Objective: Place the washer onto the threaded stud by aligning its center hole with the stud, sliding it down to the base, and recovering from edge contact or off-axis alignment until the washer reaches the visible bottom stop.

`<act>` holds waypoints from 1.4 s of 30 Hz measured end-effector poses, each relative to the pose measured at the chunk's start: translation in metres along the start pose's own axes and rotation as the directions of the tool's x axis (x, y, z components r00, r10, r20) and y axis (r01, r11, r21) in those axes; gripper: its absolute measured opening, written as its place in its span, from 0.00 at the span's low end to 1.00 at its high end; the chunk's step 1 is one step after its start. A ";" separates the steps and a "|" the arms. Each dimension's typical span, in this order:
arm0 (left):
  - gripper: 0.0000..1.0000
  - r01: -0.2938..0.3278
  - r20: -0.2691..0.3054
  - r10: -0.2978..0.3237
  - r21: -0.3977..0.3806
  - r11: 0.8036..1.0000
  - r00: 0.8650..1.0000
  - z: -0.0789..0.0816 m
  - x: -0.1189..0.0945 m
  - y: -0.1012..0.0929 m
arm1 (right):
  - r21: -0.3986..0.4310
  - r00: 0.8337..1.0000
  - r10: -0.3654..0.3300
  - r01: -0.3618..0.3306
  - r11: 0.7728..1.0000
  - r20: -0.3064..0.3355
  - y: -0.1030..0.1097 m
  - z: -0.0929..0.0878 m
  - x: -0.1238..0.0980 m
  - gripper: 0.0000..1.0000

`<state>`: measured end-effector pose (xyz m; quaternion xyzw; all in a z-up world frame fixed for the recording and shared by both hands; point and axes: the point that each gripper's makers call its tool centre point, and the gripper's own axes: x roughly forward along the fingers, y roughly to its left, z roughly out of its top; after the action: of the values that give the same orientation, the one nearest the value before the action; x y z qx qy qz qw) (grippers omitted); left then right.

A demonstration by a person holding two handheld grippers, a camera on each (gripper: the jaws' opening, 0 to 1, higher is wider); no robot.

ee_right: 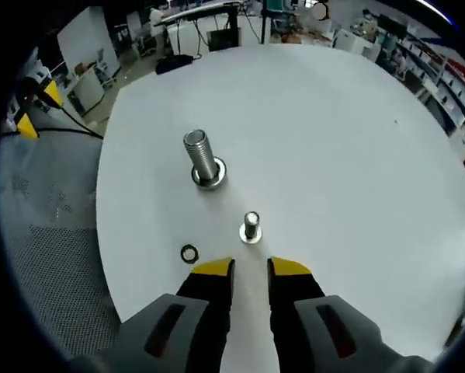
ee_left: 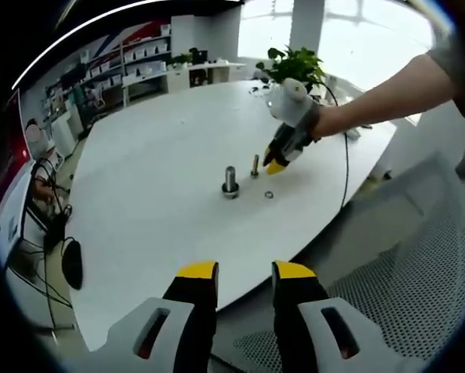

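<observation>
Right gripper view: the right gripper [ee_right: 250, 268] hangs low over the white table [ee_right: 356, 140], its yellow-tipped jaws a narrow gap apart and holding nothing. Just ahead stands a small stud [ee_right: 251, 226]; the washer [ee_right: 189, 253] lies flat beside the left jaw, near the table's edge. Farther in stands a large threaded bolt [ee_right: 204, 161].

Left gripper view: the left gripper [ee_left: 245, 272] sits off the table's near edge, jaws parted and empty. Across the table, a person's hand [ee_left: 325, 120] holds the right gripper [ee_left: 275, 165] above the stud [ee_left: 255, 165], washer [ee_left: 268, 194] and bolt [ee_left: 230, 182]. A potted plant [ee_left: 294, 66] stands at the far edge.
</observation>
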<state>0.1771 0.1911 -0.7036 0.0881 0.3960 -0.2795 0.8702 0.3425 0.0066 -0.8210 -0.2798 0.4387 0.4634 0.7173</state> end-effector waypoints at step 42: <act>0.25 0.007 -0.001 -0.007 -0.015 1.000 1.000 0.000 0.000 -0.001 | -0.157 0.995 0.094 -0.086 0.984 0.042 0.056 0.002 0.022 0.18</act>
<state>0.1771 0.1902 -0.7036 0.0802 0.3988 -0.2797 0.8696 0.2962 0.0410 -0.8388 -0.3030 0.3960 0.5346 0.6823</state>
